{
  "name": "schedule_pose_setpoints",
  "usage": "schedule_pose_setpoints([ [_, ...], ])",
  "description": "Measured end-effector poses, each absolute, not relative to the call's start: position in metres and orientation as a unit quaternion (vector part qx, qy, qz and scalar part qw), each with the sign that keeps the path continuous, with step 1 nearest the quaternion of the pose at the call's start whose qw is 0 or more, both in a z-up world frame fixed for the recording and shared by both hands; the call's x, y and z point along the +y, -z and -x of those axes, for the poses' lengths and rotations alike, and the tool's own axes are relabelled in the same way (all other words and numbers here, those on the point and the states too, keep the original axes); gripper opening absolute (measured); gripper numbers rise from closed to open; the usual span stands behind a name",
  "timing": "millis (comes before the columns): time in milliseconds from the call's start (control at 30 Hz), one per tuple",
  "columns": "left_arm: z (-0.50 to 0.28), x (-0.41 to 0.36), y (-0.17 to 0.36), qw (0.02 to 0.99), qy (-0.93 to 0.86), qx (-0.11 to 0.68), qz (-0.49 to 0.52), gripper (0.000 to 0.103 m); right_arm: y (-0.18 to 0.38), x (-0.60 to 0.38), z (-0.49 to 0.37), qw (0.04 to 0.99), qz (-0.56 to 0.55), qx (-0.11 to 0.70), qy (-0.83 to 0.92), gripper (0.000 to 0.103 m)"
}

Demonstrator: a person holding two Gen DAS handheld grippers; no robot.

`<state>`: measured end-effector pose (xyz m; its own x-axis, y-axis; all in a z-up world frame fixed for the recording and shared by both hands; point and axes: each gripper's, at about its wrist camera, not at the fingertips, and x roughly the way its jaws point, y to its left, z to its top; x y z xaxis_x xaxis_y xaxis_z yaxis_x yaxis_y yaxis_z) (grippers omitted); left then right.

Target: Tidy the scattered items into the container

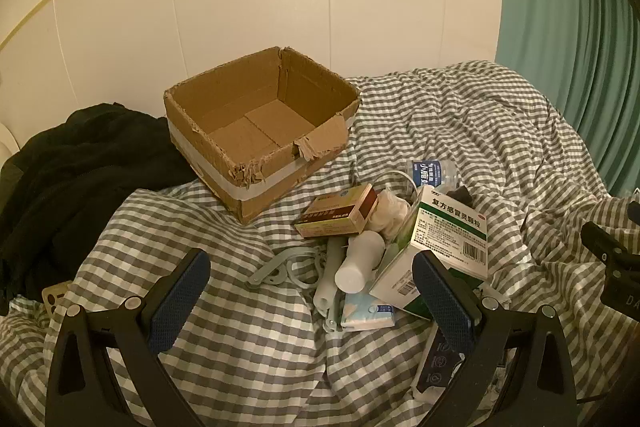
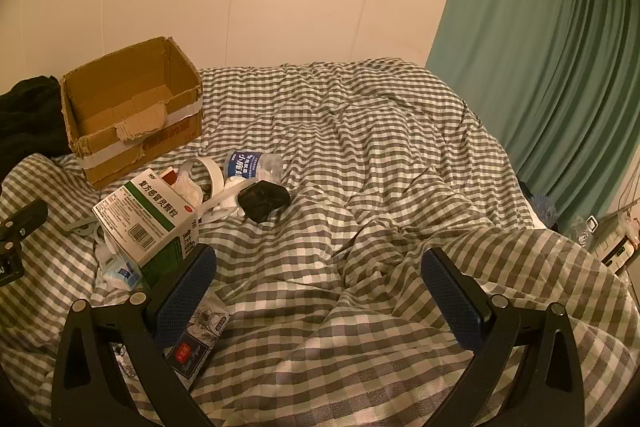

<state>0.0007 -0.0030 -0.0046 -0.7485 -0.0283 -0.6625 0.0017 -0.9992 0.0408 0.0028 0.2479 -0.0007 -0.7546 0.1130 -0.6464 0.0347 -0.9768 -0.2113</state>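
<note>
Scattered items lie heaped on the grey-and-white checked bedcover point(image 1: 248, 359), just in front of the torn brown cardboard box point(image 1: 260, 131), which sits open and, as far as I can see inside, holds nothing. Nearest that box is a small red-and-cream carton point(image 1: 340, 213). Beyond it from the box lie a white cylindrical bottle point(image 1: 358, 263), a large white-and-green medicine carton point(image 1: 444, 247), a crumpled clear water bottle with a blue label point(image 2: 252, 165) and a black pouch-like object point(image 2: 264, 201); I cannot tell exactly what the latter is in this dim light. A dark garment point(image 1: 80, 179) rests against the box's other side.

My left gripper point(image 1: 316, 297) hangs over the heap with its blue pads spread wide, nothing between them. My right gripper point(image 2: 320, 291) is likewise fully spread over bare bedcover, further from the box than the heap.

Assessment: sorting has not begun; I judge this the approach to a first pick. Next move calls for lowering the left gripper onto one loose, graspable piece, the white bottle being a fair candidate, closing firmly, then carrying it over the box rim.
</note>
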Motion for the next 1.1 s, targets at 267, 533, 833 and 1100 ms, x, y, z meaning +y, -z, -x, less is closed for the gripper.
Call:
schedule_pose_setpoints([
  [267, 0.0, -0.0026, 0.0044, 0.007, 0.935, -0.018, -0.355, 0.103, 0.0007, 0.2479, -0.0022, 0.021, 0.35, -0.106, -0.931, 0.103],
  [533, -0.0001, -0.0022, 0.0045, 0.007, 0.935, -0.018, -0.355, 0.103, 0.0002, 0.2479, -0.0024, 0.021, 0.351, -0.106, -0.93, 0.103],
  [833, 0.0002, 0.0025, 0.0041, -0.002, 0.934, -0.021, -0.357, 0.103, 0.0005, 0.2479, -0.0026, 0.02, 0.352, -0.105, -0.93, 0.103],
  [1100, 0.0026, 0.0062, 0.0074, -0.014, 0.93, -0.024, -0.366, 0.103, -0.0013, 0.2466, -0.0019, 0.022, 0.352, -0.103, -0.93, 0.103],
])
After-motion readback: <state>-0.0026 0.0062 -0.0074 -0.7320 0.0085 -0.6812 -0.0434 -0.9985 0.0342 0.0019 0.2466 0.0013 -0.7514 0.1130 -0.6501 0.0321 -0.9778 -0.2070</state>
